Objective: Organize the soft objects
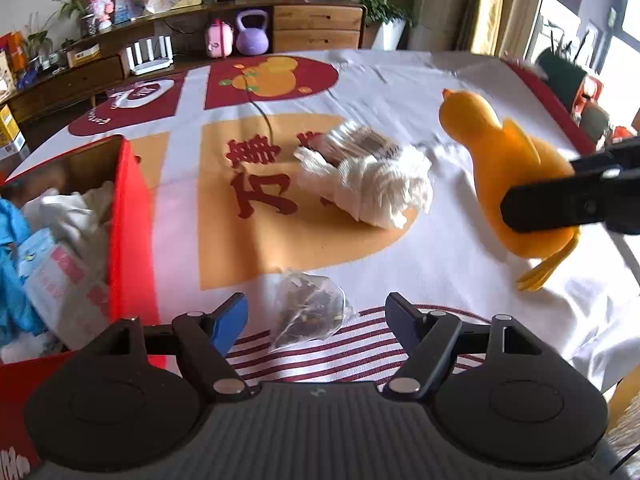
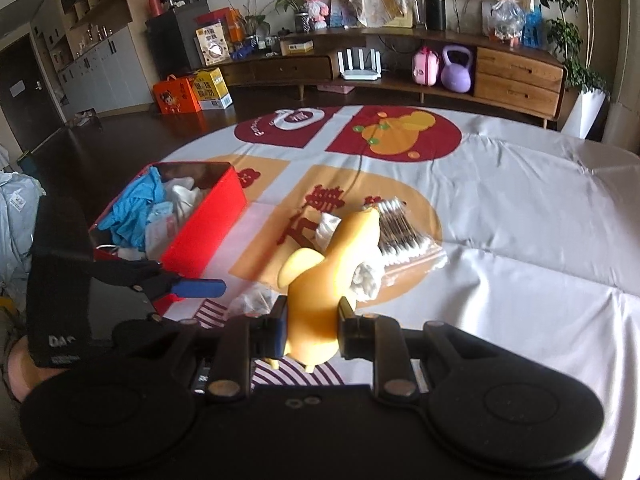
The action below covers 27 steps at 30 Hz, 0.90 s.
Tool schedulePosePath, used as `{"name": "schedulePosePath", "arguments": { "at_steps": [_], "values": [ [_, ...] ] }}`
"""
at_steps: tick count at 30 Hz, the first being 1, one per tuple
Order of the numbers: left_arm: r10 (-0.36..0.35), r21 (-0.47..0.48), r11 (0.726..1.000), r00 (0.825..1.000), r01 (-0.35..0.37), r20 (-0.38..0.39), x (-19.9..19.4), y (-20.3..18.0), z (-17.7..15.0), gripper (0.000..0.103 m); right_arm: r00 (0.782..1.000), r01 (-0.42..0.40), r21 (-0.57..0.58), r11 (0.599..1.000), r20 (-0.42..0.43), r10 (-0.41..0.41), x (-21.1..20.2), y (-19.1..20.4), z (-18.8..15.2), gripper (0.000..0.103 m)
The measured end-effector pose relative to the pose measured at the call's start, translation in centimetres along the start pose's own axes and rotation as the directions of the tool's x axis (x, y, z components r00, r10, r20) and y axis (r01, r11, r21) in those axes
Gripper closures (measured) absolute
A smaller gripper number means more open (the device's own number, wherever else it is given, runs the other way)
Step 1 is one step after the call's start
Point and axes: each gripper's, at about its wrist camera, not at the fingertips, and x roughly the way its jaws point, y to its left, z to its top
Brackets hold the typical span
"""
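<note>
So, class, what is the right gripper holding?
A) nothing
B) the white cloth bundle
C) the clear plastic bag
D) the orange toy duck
D: in the right wrist view, the right gripper has its pads pressed on both sides of the orange toy duck.

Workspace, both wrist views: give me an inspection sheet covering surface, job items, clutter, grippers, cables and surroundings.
Surface: printed cloth over the table, wrinkled.
Job's things: orange duck toy; white bundled cloth; small clear bag; bag of cotton swabs; red box already holding blue and white soft items.
Clutter: nothing seen.
Grippers: left gripper jaws open around the small clear bag, not pressing; right gripper shut on the duck.
Cables: thin dark cord on the cloth.
Surroundings: wooden sideboard, purple kettlebell, plants.
</note>
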Motion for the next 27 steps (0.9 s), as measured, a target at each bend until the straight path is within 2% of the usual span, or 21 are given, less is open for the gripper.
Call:
{"name": "schedulePosePath", "arguments": {
  "at_steps": [2,4,5,9,13,17,27],
  "values": [
    [0.01,0.01,1.0,1.0,-0.01,-0.002,0.5,-0.1,-0.1,0.029,1.0,-0.001,0.004,1.0,-0.007,0.001,0.2,-0.3,-0.1,0.081],
    [0.012,0.015,1.0,1.0,-0.012,-0.01,0.9,-0.2,-0.2,0.045,1.0,-0.002,0.007,1.0,-0.01,0.002,0.4,-0.6,-0.2,0.081],
    [0.021,0.019,1.0,1.0,-0.021,-0.01,1.1,-0.3,-0.2,0.047,1.0,-0.002,0.008,1.0,-0.011,0.002,0.5,-0.7,-0.2,0.081],
    [0.064,0.042,0.997,0.998,-0.064,0.013,0.9,-0.4,-0.4,0.068,1.0,-0.003,0.016,1.0,-0.015,0.003,0.5,-0.9,-0.4,0.081],
    [0.063,0.039,0.997,0.998,-0.064,0.03,0.5,-0.2,-0.3,0.08,1.0,-0.003,0.019,1.0,-0.016,0.004,0.5,-0.8,-0.5,0.081],
    [0.071,0.033,0.997,0.996,-0.073,0.048,-0.3,-0.2,-0.2,0.084,1.0,-0.002,0.014,1.0,-0.014,0.002,0.2,-0.4,-0.5,0.081],
    [0.057,-0.102,0.994,0.995,-0.048,0.084,-4.4,2.4,0.7,0.084,1.0,-0.007,-0.018,1.0,0.004,0.007,-1.3,1.2,-0.1,0.081]
  ]
}}
